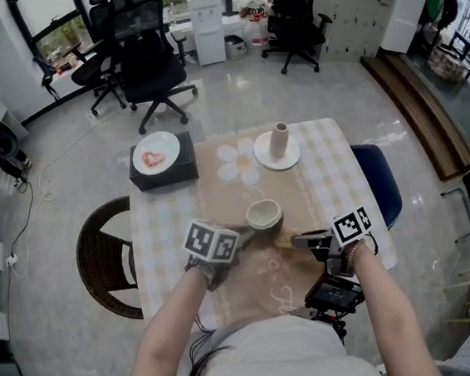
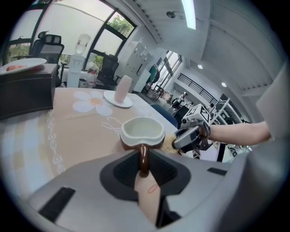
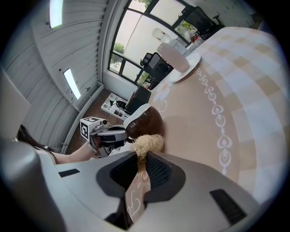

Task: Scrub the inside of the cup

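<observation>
The cup (image 1: 264, 214), glossy brown outside and pale cream inside, stands upright on the tan cloth (image 1: 227, 196), its brown handle (image 2: 143, 158) pinched between the 2 jaws of the left gripper (image 2: 144, 171). The scrubber (image 3: 147, 144), a straw-coloured fibrous tuft clamped in the right gripper (image 3: 140, 159), sits just beside the cup's outer wall.

We see a square table (image 1: 334, 173) under a pale checked cloth, with a beige runner (image 1: 220, 201) down its middle that bears a printed white daisy (image 1: 239, 162). A black box (image 1: 163, 174) sits at the far left corner. On the runner's far end lies a white saucer (image 1: 263, 162) bearing an upright pinkish vase (image 1: 279, 140). Nearer us, a brown cup (image 1: 264, 215) is at the runner; we cannot tell whether it touches.
</observation>
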`<state>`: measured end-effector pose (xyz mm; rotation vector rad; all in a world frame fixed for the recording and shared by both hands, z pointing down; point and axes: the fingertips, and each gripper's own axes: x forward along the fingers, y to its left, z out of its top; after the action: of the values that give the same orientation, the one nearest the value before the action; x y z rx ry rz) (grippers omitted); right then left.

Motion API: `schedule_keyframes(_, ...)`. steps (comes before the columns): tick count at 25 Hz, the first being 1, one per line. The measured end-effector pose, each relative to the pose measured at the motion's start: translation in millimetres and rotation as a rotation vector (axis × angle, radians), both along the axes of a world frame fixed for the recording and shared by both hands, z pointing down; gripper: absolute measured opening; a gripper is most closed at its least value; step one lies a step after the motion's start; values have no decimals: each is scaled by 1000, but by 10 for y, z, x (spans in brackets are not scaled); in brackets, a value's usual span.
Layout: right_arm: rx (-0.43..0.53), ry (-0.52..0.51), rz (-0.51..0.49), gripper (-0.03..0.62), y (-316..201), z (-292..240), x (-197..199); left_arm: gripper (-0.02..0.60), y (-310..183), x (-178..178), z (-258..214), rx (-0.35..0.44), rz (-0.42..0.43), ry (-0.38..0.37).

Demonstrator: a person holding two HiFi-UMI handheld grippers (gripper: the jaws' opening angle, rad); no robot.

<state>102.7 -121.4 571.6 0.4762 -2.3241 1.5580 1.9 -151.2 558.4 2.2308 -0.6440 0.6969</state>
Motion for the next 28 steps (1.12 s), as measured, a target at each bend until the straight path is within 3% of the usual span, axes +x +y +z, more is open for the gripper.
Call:
schedule_keyframes(7, 13, -7, -58, 55, 116, 4, -120, 67, -11, 83, -43, -41, -46, 49)
schedule_keyframes(16, 75, 26, -143, 55, 168, -26, -323, 67, 10, 173, -77, -25, -40, 28)
schedule_keyframes(24, 213, 142, -179, 55, 105, 64, -400, 67, -20, 165, -70, -78, -110, 78)
schedule_keyframes(28, 355, 218, -228, 55, 94, 79, -412, 67, -25, 163, -64, -102, -133, 95)
